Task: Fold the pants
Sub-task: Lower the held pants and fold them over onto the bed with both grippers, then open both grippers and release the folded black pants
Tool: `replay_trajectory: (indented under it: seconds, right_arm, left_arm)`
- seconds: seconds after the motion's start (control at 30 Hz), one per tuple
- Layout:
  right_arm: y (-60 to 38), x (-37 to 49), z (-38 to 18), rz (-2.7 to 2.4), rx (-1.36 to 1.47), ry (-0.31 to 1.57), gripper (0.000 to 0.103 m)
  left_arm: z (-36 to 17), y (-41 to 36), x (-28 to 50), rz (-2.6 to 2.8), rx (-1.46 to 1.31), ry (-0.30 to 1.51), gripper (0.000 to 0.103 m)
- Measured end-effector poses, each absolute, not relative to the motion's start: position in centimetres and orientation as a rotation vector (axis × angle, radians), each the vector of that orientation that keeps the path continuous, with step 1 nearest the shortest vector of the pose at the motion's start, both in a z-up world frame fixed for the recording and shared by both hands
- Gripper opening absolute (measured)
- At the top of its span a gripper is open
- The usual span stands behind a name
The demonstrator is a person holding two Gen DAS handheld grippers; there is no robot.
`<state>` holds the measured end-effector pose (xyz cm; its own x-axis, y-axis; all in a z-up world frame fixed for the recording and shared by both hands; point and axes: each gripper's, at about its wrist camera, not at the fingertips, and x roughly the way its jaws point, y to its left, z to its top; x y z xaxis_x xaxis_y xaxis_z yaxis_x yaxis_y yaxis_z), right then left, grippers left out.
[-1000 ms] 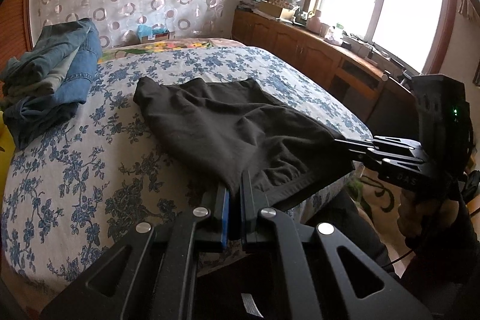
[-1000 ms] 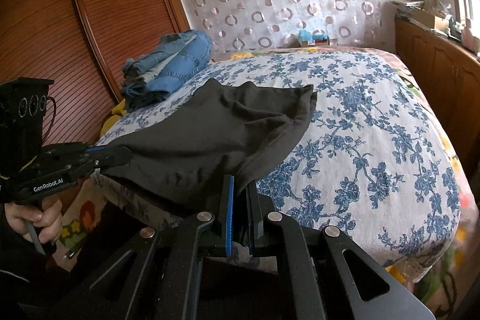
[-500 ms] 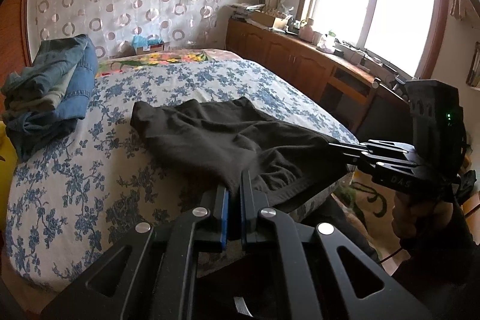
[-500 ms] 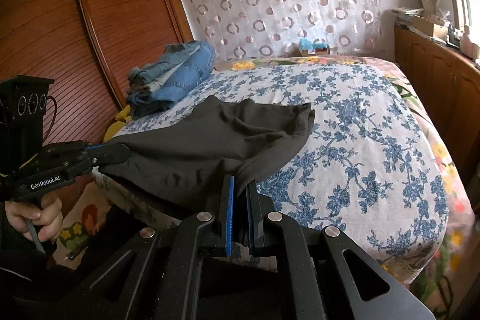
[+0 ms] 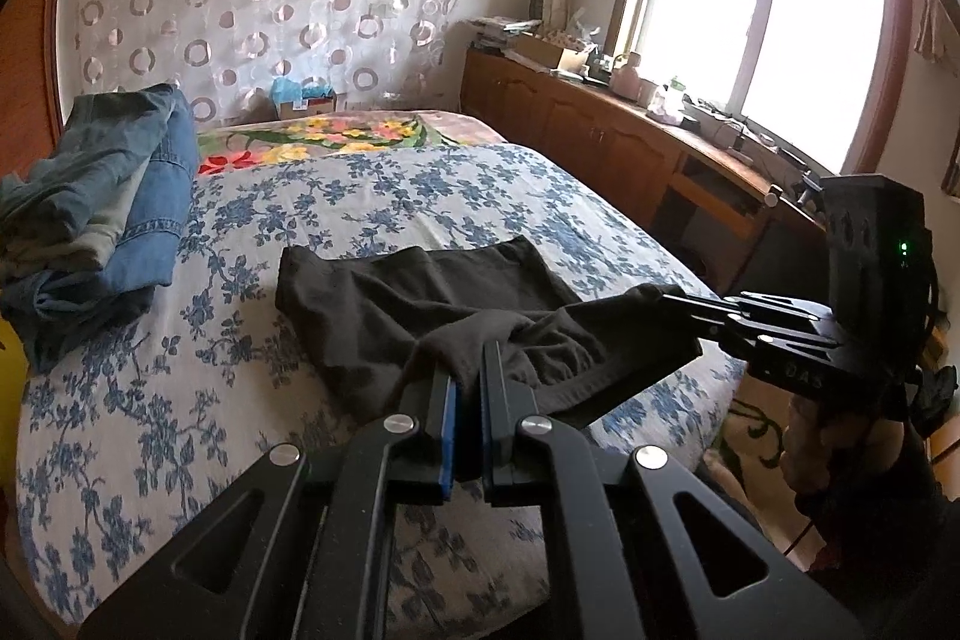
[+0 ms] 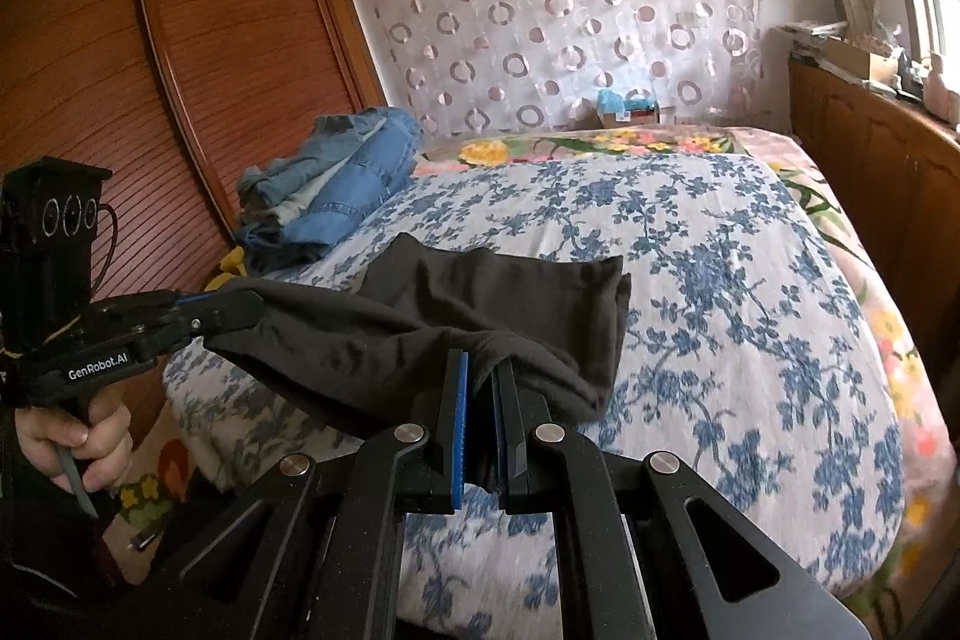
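Black pants [image 5: 420, 304] lie partly on the blue-flowered bed, their near end lifted off the bed's foot. My left gripper [image 5: 467, 370] is shut on one corner of the near edge. My right gripper [image 6: 480, 370] is shut on the other corner; it also shows in the left wrist view [image 5: 678, 304]. The left gripper shows in the right wrist view [image 6: 240, 307]. The cloth hangs taut between the two grippers, and the far end of the pants [image 6: 510, 280] rests flat on the bed.
A pile of blue jeans [image 5: 102, 196] sits at the bed's far left, beside the wooden wardrobe [image 6: 180, 70]. A wooden cabinet [image 5: 630, 148] with clutter runs under the window on the right. A small box [image 5: 303, 100] stands by the patterned curtain.
Both grippers have risen and drawn back from the bed with the pants' near edge. More of the bed shows, and the cloth has dragged a little toward the foot.
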<state>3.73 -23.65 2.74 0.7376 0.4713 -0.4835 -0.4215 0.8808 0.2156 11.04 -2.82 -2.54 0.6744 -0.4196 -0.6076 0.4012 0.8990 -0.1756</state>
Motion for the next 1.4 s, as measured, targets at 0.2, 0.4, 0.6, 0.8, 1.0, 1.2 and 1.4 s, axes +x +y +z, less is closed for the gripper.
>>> replay_trajectory:
  seconds: [0.2, 0.4, 0.6, 0.8, 1.0, 1.2, 1.4]
  right_arm:
    - [-23.3, 6.8, 2.3, 0.497, 0.100, 0.574, 0.007]
    - [-22.7, 10.2, 2.0, 0.508, 0.100, 0.602, 0.007]
    - [-22.0, 12.9, 1.7, 0.512, 0.099, 0.619, 0.007]
    - [-21.4, 14.9, 1.8, 0.506, 0.093, 0.618, 0.007]
    - [-20.8, 16.2, 1.1, 0.495, 0.086, 0.652, 0.007]
    - [-20.5, 16.7, 1.0, 0.484, 0.092, 0.661, 0.007]
    - [-20.6, 16.4, 1.2, 0.472, 0.088, 0.650, 0.009]
  left_arm:
    - [-2.8, -2.9, 13.3, -0.449, -0.012, 0.704, 0.006]
    - [-3.6, -2.6, 16.0, -0.435, -0.015, 0.731, 0.006]
    - [-4.2, -2.1, 18.2, -0.424, -0.038, 0.747, 0.006]
    - [-4.5, -1.8, 19.9, -0.420, -0.042, 0.751, 0.006]
    - [-5.4, -1.5, 20.9, -0.422, -0.041, 0.761, 0.006]
    - [-5.5, -1.5, 20.9, -0.407, -0.016, 0.751, 0.018]
    - [-4.9, -1.1, 20.3, -0.398, -0.014, 0.711, 0.042]
